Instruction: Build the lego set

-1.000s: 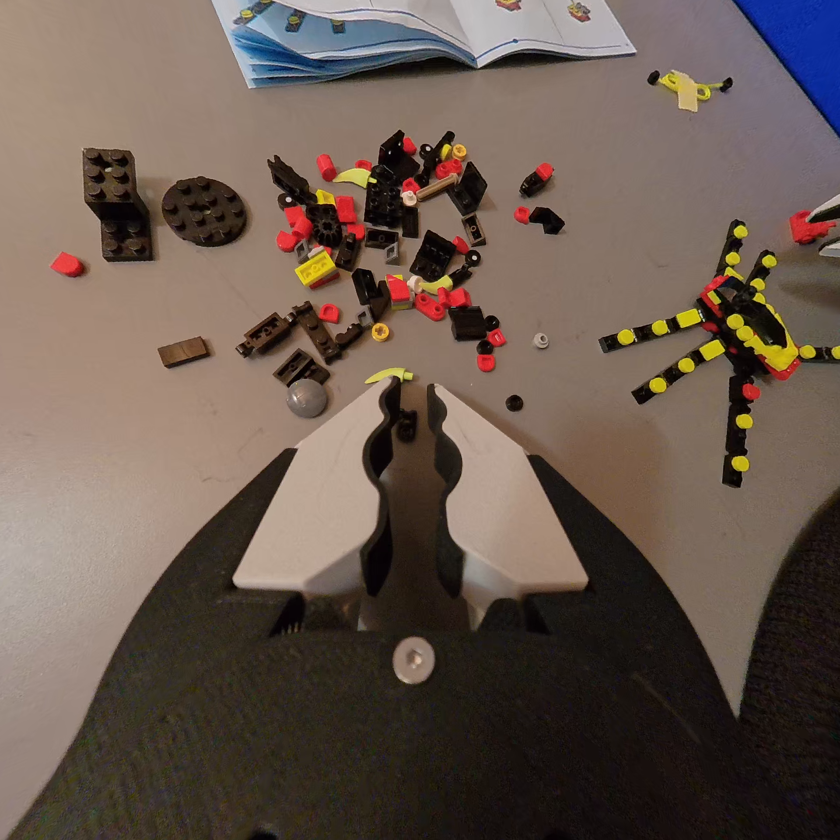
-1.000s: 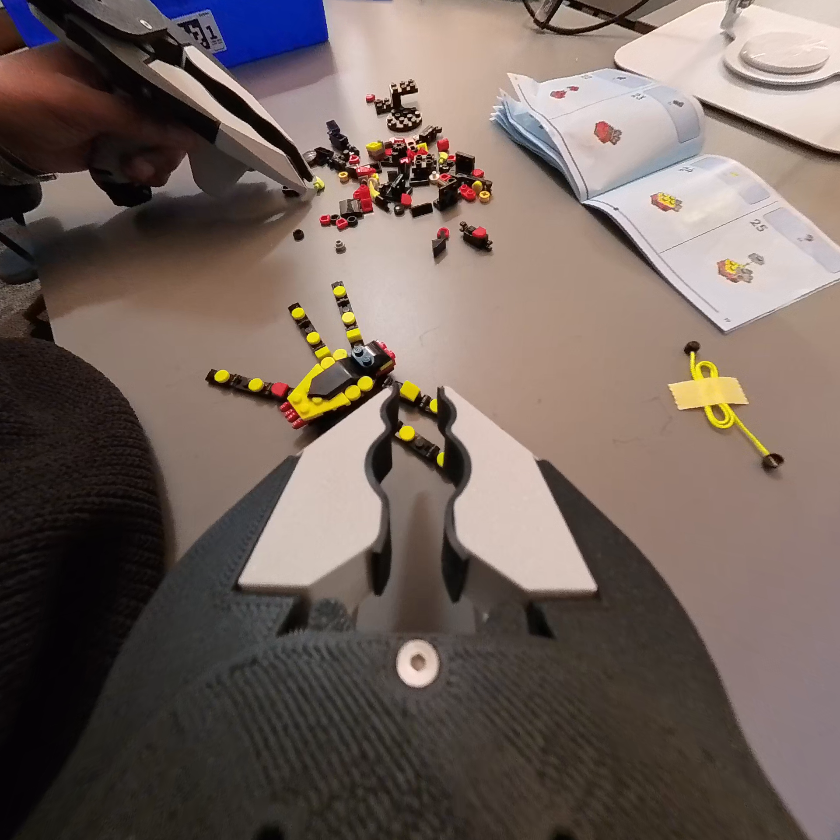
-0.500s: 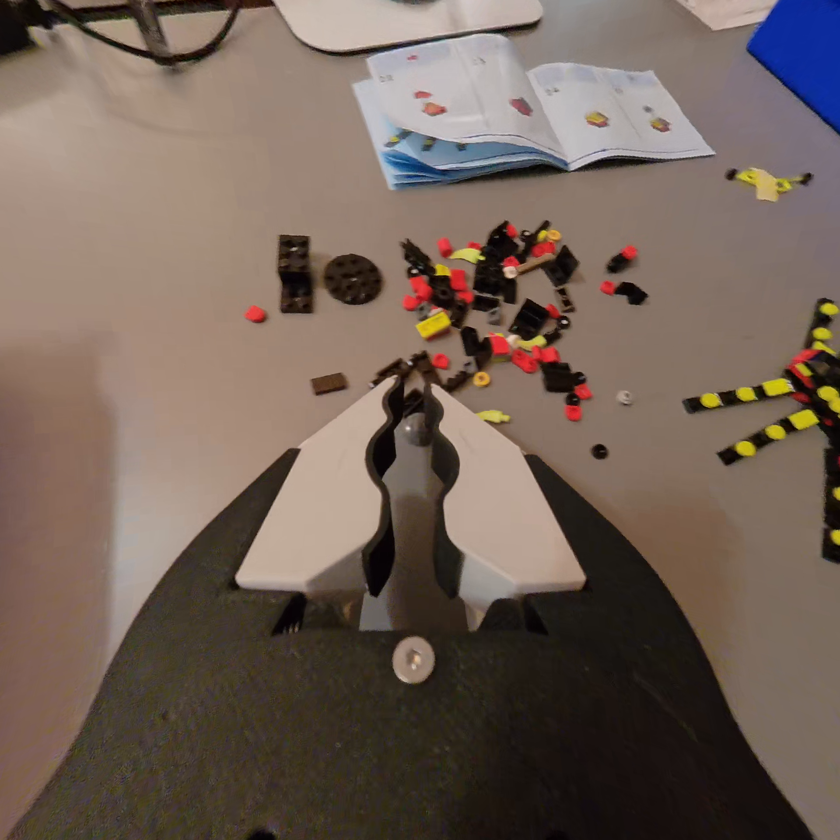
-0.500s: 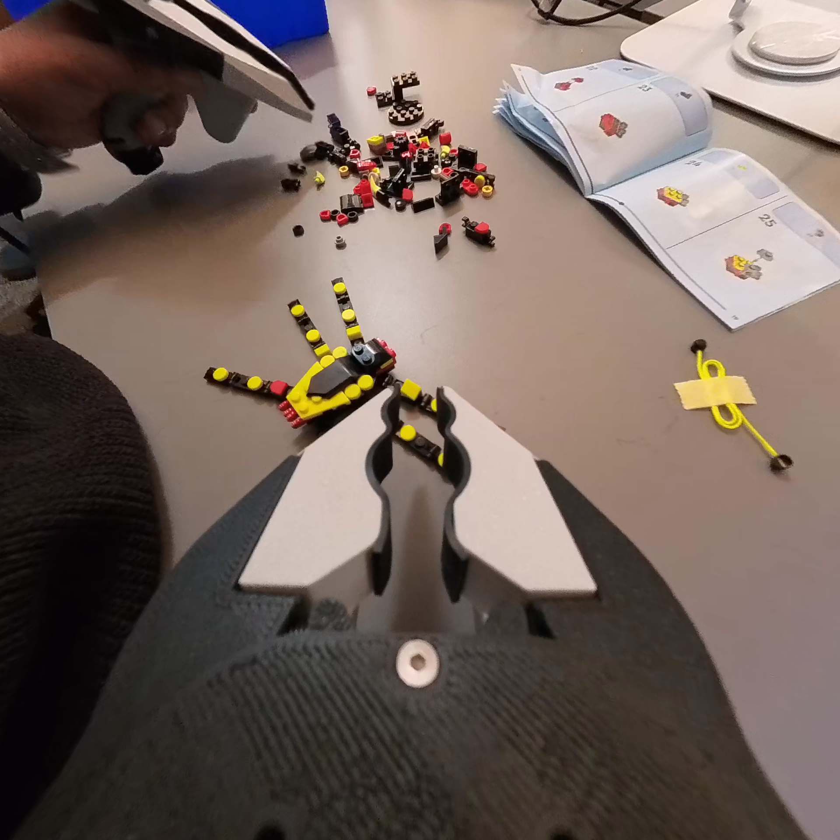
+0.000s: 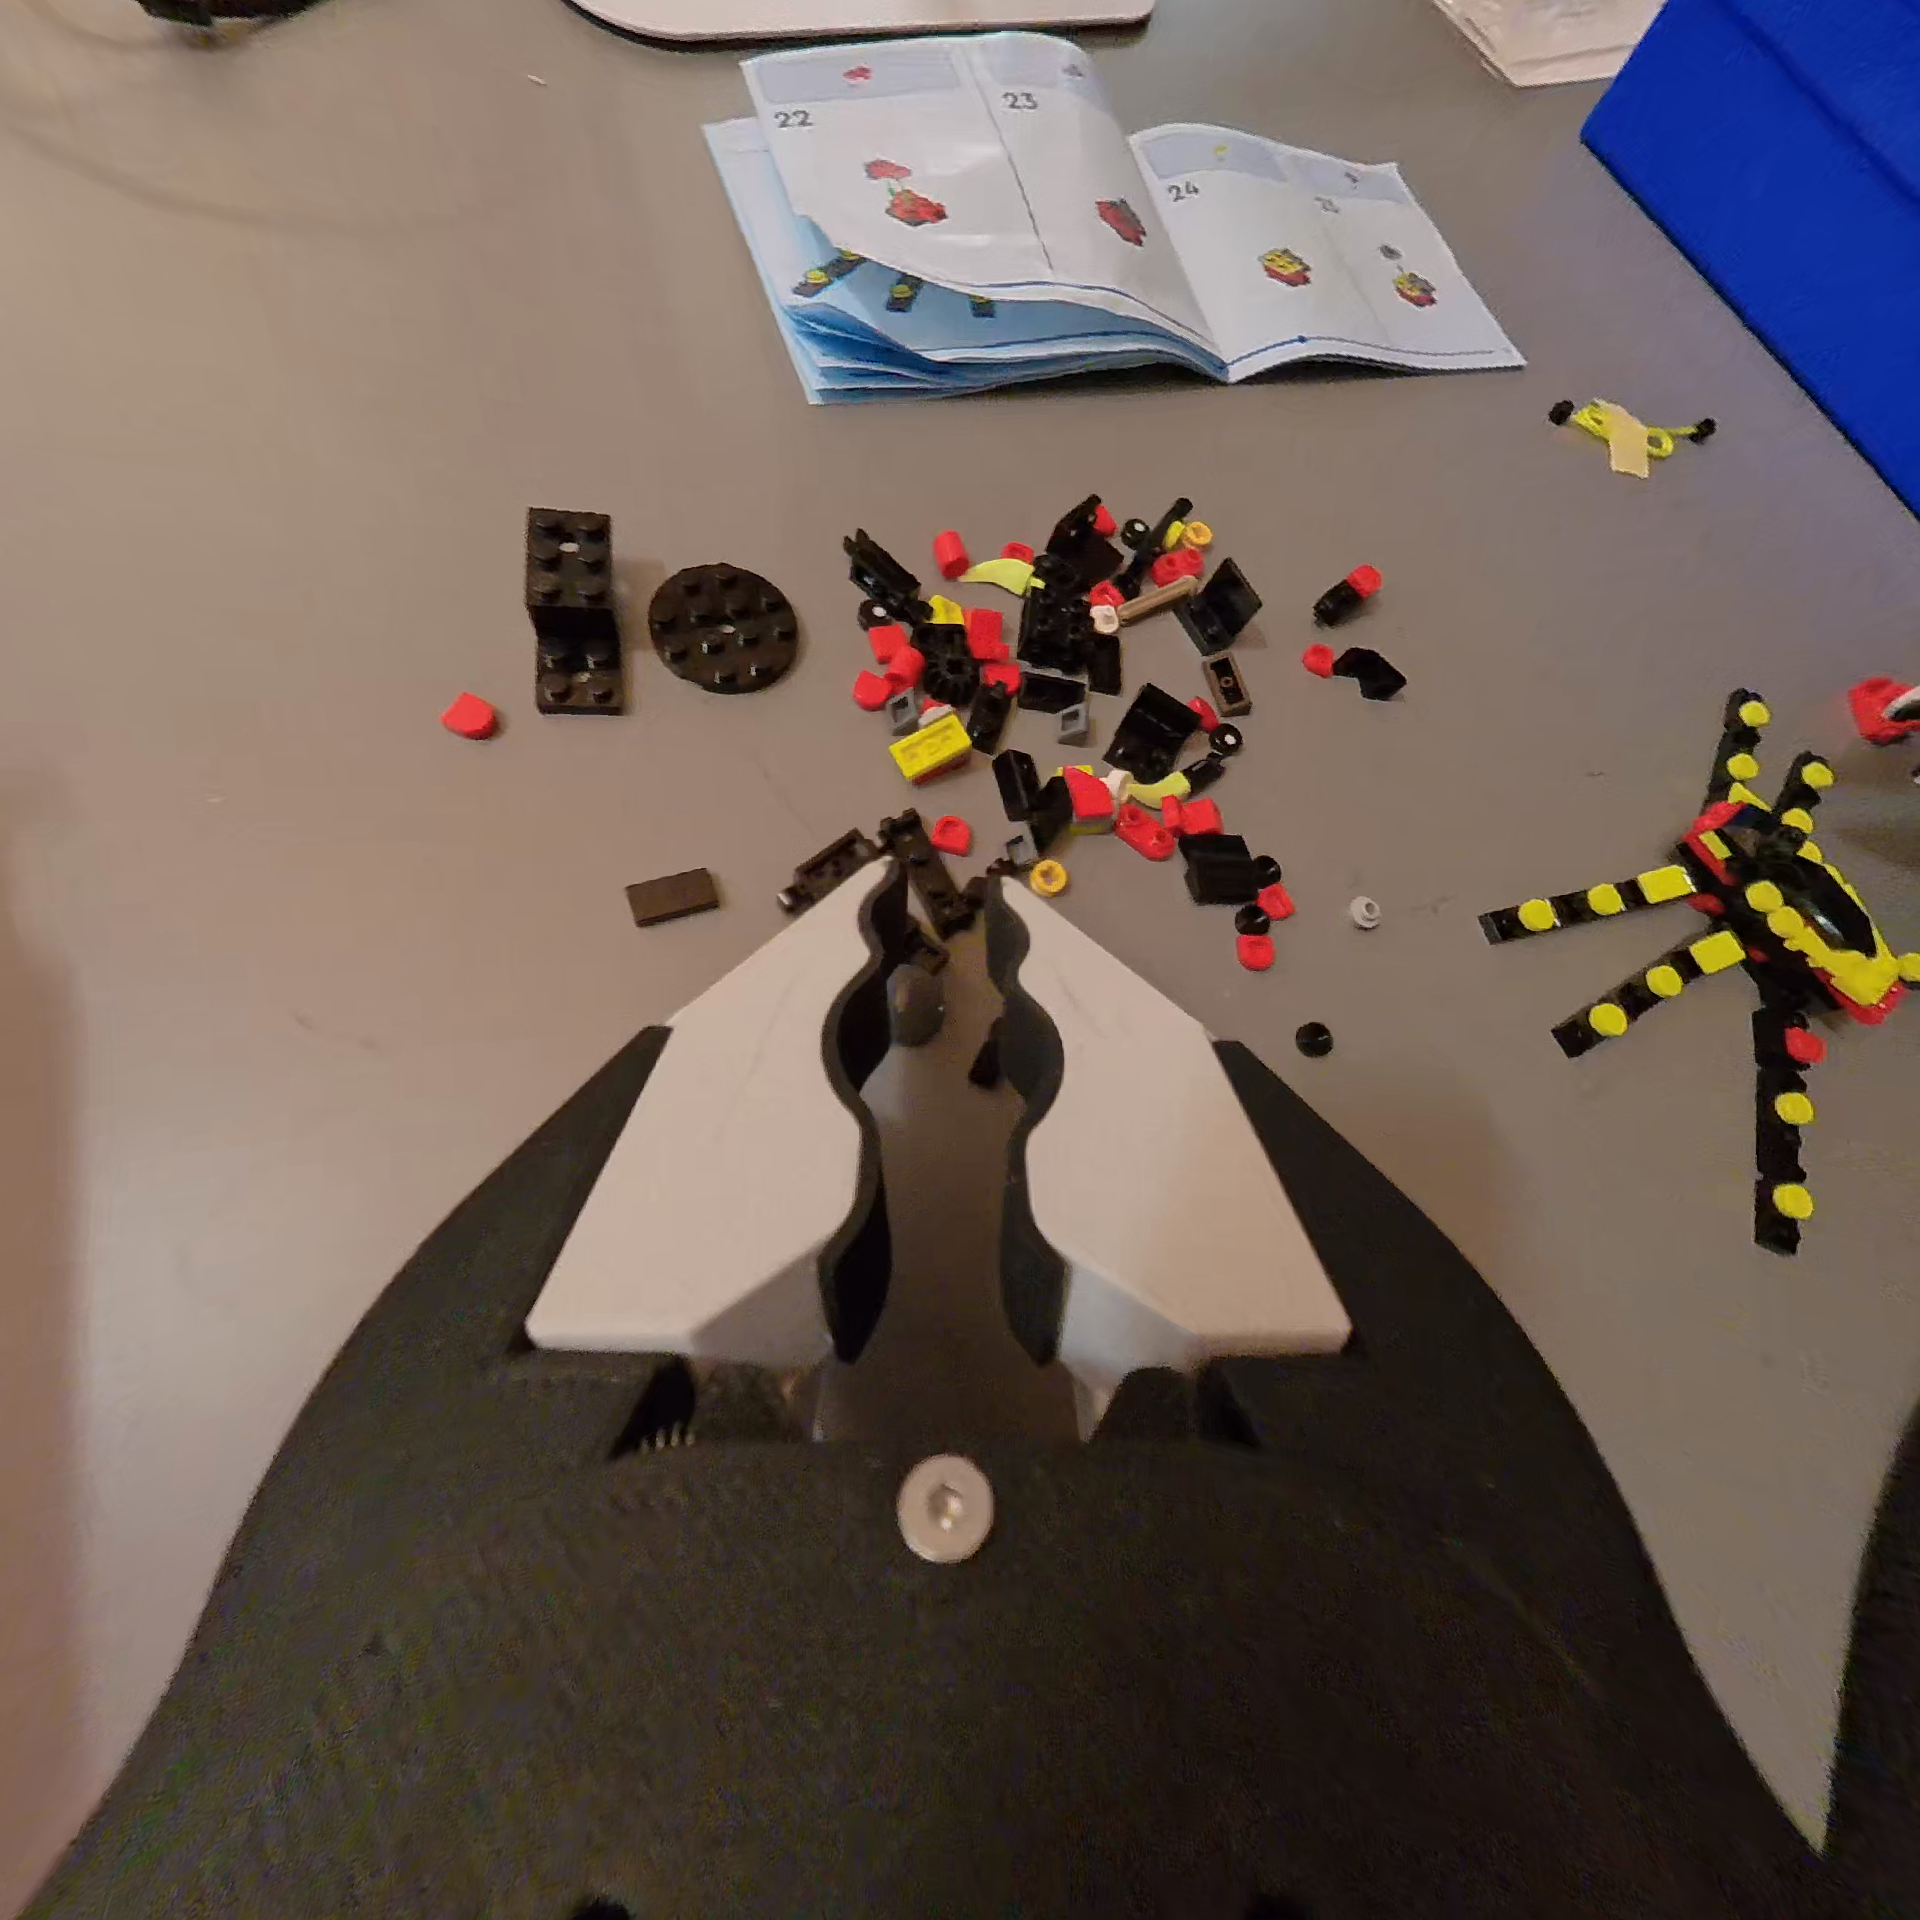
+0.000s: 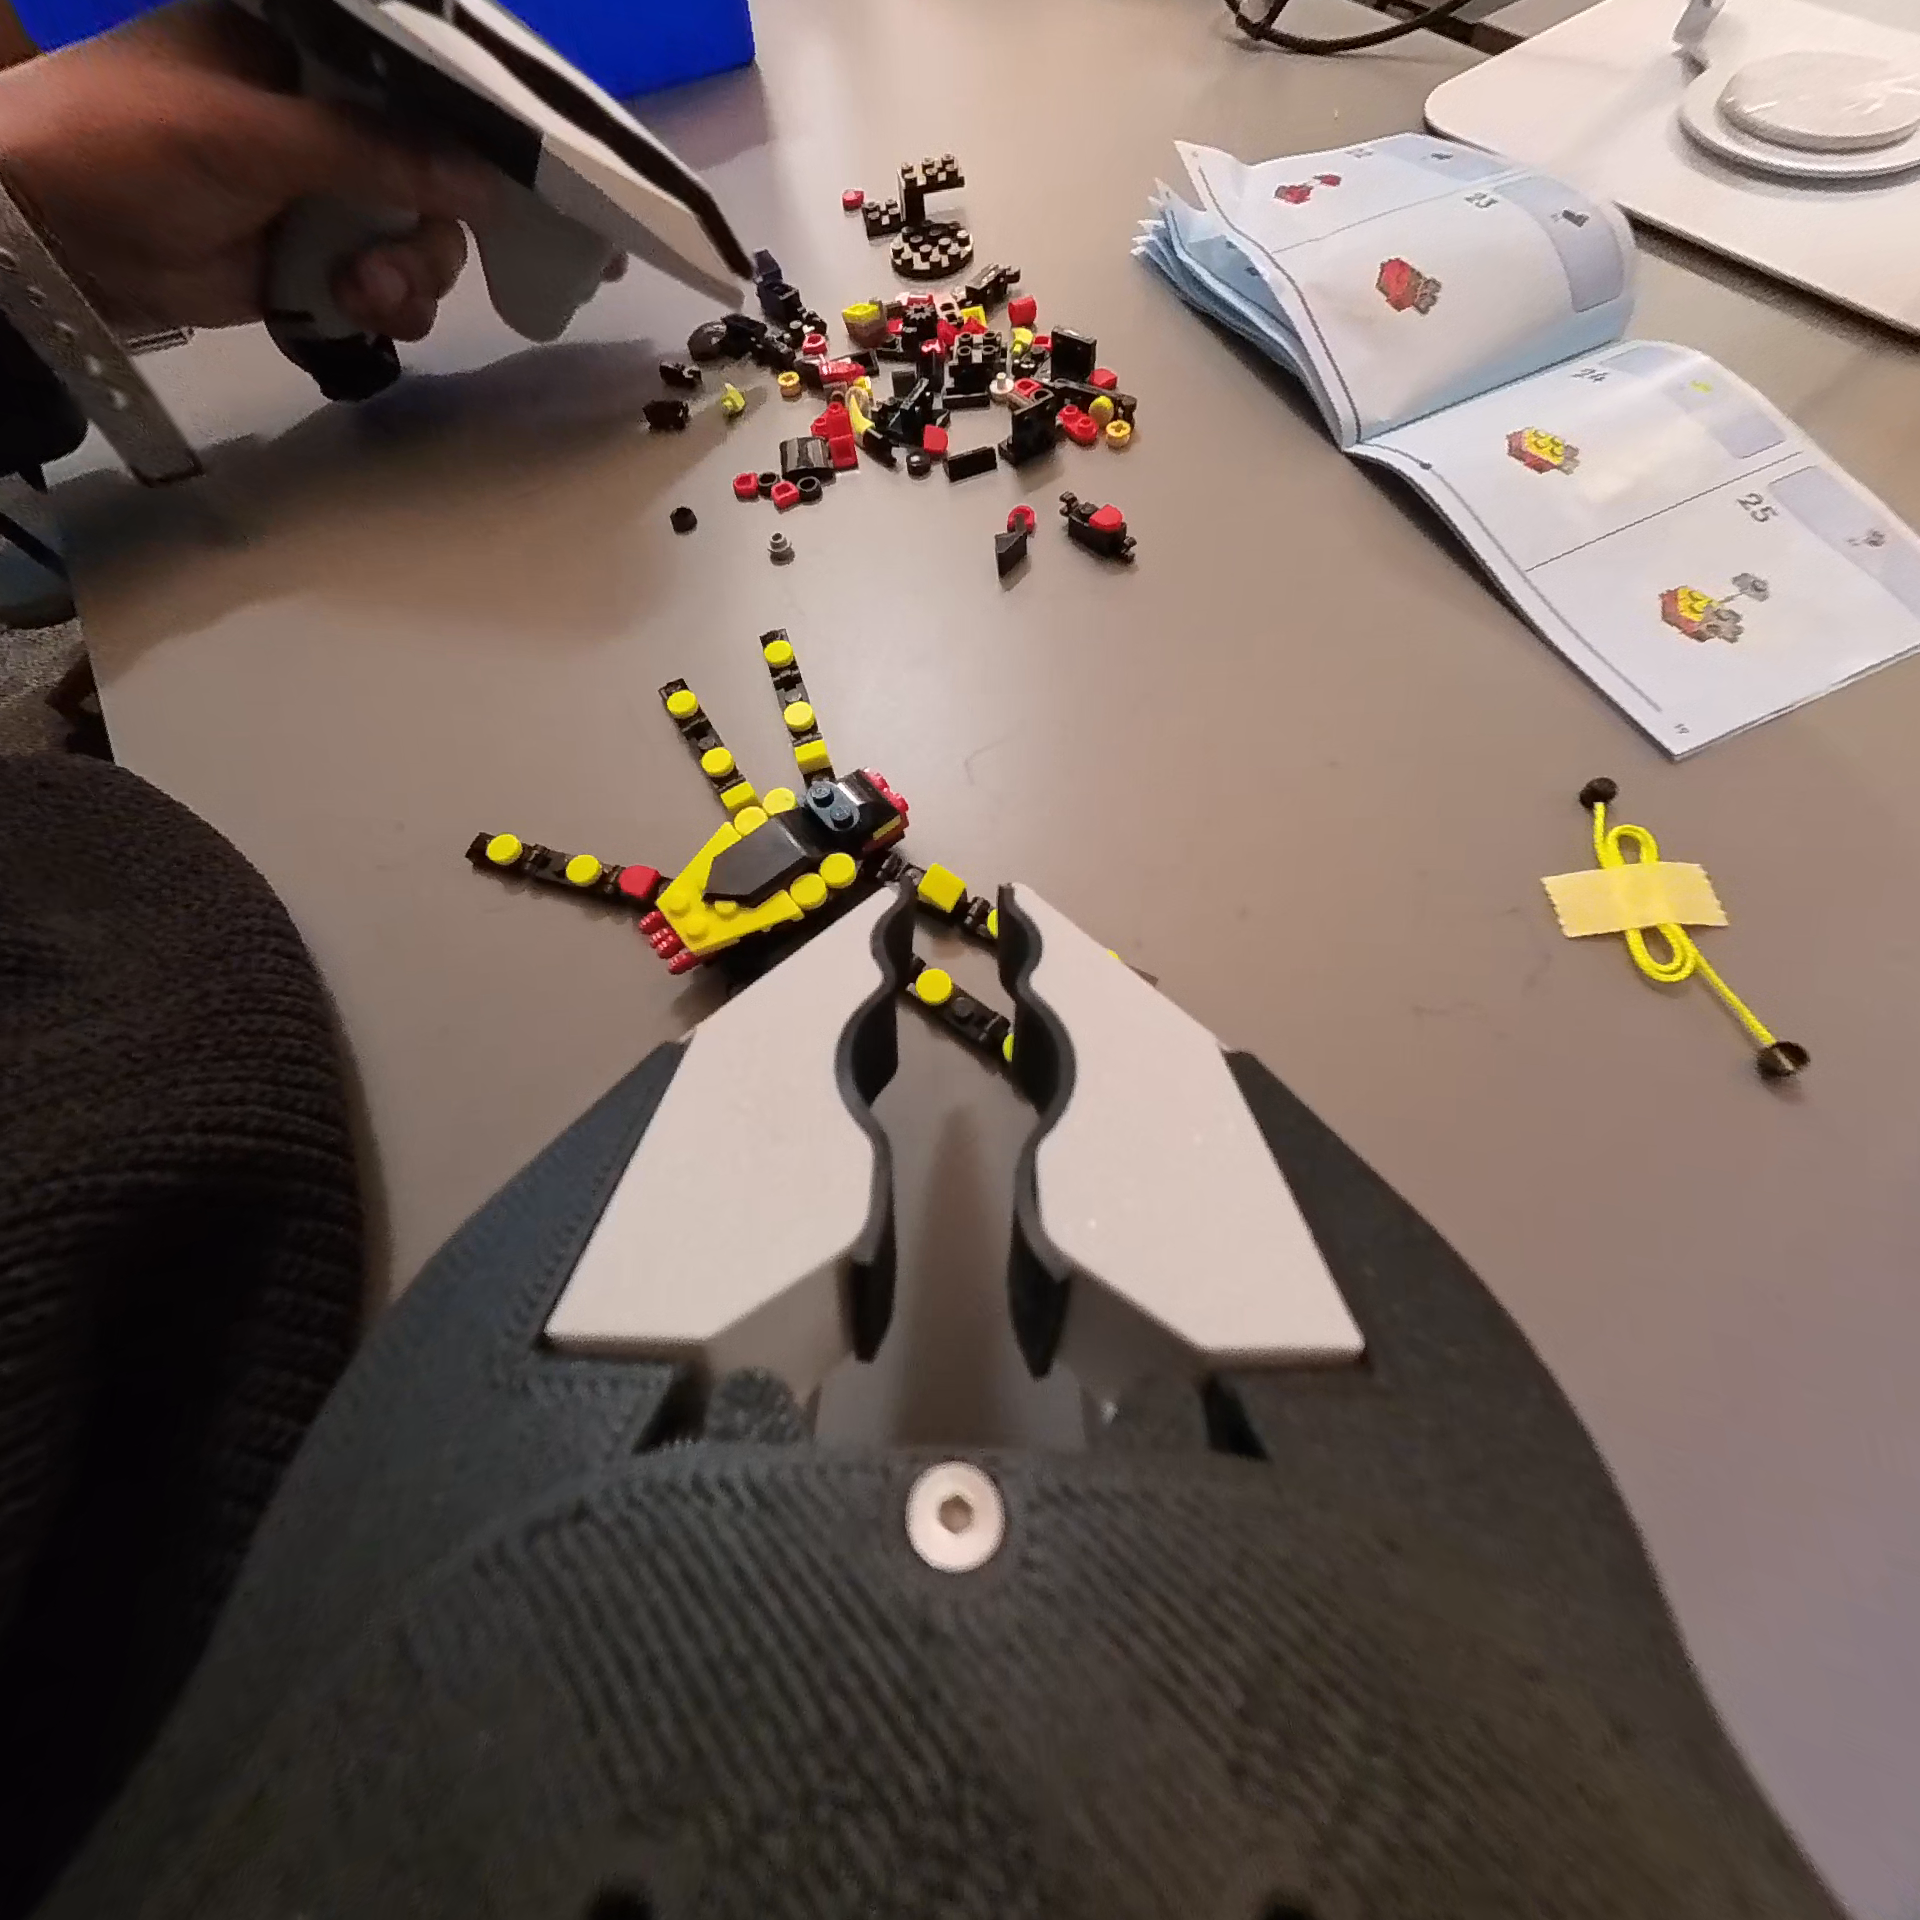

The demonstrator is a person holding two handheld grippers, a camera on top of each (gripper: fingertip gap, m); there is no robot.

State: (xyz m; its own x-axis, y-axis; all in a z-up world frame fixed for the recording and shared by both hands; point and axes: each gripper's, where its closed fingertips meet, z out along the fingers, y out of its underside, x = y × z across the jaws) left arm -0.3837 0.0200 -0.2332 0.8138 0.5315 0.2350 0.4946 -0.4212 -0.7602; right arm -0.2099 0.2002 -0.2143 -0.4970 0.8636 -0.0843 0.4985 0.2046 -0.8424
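A black and yellow lego spider model (image 6: 769,873) lies on the grey table; it also shows in the left wrist view (image 5: 1787,914). A pile of loose black, red and yellow pieces (image 5: 1060,707) lies mid-table, seen too in the right wrist view (image 6: 935,374). My left gripper (image 5: 943,894) is open and empty, raised over the pile's near edge, above a grey dome piece (image 5: 914,1003). In the right wrist view the left gripper (image 6: 717,249) is held by a hand. My right gripper (image 6: 956,904) is open and empty, just over the spider's near legs.
A black brick stack (image 5: 575,608) and a round black plate (image 5: 724,627) sit left of the pile. An open instruction booklet (image 5: 1091,239) lies behind it. A taped yellow string (image 6: 1642,914) is on the right. A blue box (image 5: 1787,187), a white pad (image 6: 1766,135), a dark sleeve (image 6: 156,1143). There is about 25 centimeters between the tips of the two grippers.
My left gripper has lifted off the table near the small black piece and yellow claw, and moved left and up over the pile's near edge. My right gripper has stayed put.
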